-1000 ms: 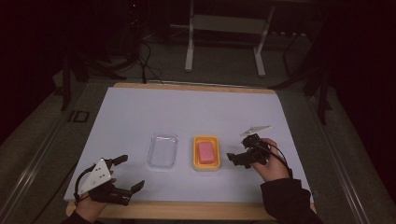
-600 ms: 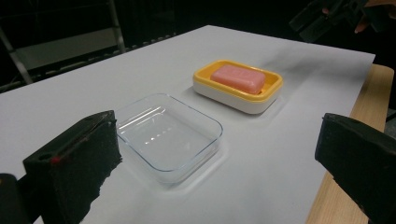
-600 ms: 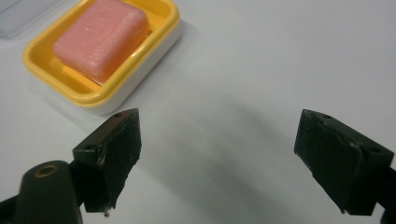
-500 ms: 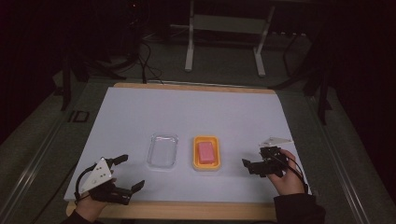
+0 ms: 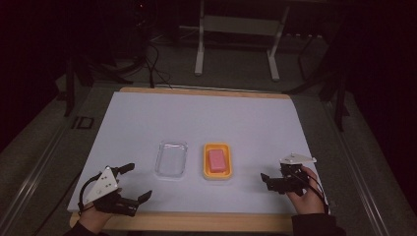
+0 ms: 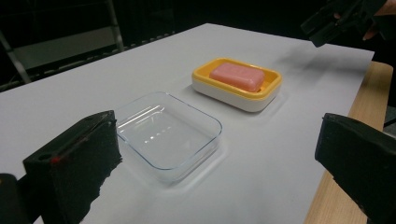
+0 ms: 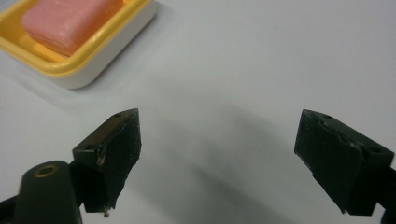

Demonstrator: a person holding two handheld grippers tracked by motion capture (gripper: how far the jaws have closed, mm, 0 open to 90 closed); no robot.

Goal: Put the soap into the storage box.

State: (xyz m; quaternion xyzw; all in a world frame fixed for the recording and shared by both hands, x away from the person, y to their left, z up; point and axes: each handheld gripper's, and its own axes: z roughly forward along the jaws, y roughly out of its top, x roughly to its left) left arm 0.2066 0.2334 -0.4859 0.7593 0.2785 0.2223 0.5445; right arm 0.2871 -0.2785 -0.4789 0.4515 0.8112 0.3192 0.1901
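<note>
Left claw [image 5: 132, 183] at the near left corner of the tabletop [image 5: 206, 118], jaws spread wide, gripping nothing. Right claw [image 5: 266, 180] at the near right edge, held in a hand [image 5: 307, 194], jaws also wide apart, empty, above bare white surface. Between them, a bit farther in: clear plastic tray [image 5: 171, 159], empty, on the left, and just beside it a yellow soap dish with white base [image 5: 217, 161] holding a pink soap bar [image 5: 217, 161]. Beyond the far tabletop edge, dark floor with a white metal stand [image 5: 236, 39] and cables [image 5: 152, 59].
</note>
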